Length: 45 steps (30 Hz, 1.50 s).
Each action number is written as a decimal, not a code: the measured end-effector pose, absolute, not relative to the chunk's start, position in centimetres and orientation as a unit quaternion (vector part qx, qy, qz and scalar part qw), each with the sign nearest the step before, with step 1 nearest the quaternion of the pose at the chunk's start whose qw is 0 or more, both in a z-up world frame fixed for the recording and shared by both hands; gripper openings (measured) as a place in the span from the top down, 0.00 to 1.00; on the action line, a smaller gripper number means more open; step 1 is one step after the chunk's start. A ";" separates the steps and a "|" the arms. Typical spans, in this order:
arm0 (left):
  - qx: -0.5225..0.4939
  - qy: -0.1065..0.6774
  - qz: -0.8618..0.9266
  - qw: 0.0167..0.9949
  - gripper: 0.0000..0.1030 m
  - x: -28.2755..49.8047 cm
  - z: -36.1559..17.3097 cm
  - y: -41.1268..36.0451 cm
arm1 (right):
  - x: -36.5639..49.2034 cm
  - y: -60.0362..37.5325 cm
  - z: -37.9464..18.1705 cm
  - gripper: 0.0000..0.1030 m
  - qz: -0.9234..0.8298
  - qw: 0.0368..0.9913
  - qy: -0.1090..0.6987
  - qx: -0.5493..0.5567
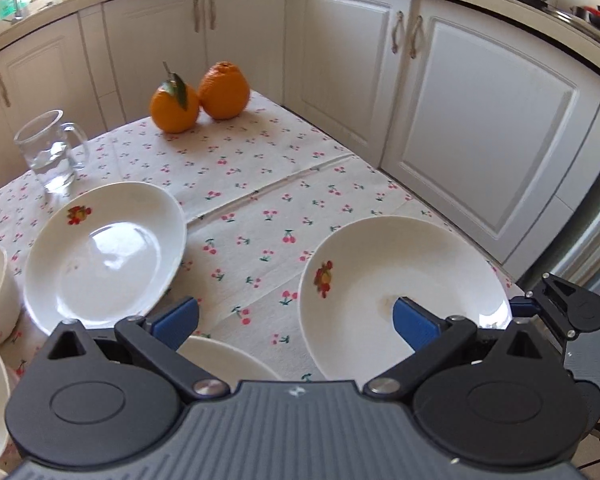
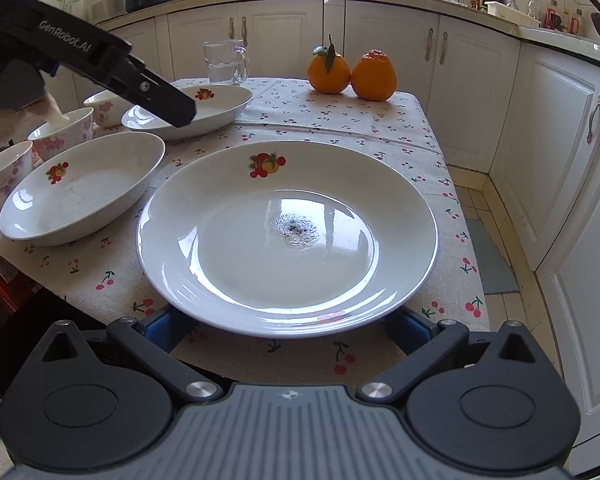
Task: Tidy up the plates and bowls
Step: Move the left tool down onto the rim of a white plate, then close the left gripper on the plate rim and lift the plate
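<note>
While unobstructed, plate (image 2: 288, 236) (table-edge).

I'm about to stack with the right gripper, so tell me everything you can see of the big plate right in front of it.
The big plate is white, glossy, ceramic-looking, round and shallow with a wide sloping rim. A red and yellow fruit decal sits on its far rim, and a small dark speckled residue marks the centre. It lies upright on the cherry-print tablecloth near the table's front right corner. The right gripper is open, its blue fingers tucked under the near rim; actual contact is hidden.
</note>
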<state>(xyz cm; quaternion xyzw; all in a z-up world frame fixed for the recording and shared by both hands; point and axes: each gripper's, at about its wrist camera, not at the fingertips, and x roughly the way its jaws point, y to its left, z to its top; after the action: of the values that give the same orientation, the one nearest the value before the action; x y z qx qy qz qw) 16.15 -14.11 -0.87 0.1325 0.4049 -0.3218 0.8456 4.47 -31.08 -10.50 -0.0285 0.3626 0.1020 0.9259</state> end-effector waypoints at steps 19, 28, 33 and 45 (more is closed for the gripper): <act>0.193 0.502 -0.424 0.728 0.14 22.0 -5.9 -21.3 | 3.7 -32.3 -10.9 0.00 0.132 0.931 0.337 -0.035; 0.223 0.507 -0.437 0.709 0.33 22.4 -6.0 -22.3 | 3.8 -32.4 -10.8 0.00 0.137 0.930 0.338 -0.036; 0.223 0.514 -0.440 0.702 0.40 22.9 -5.8 -22.1 | 3.7 -32.5 -10.7 0.00 0.135 0.930 0.340 -0.034; 0.241 0.513 -0.457 0.686 0.47 23.5 -5.9 -22.5 | 3.5 -32.3 -10.4 0.10 0.146 0.927 0.343 -0.040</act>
<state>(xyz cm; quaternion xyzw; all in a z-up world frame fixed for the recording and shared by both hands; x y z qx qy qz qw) 23.48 -22.53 -5.89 0.2407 0.5132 -0.4567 0.6856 3.50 -32.33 -10.38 -0.0395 0.3431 0.1461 0.9270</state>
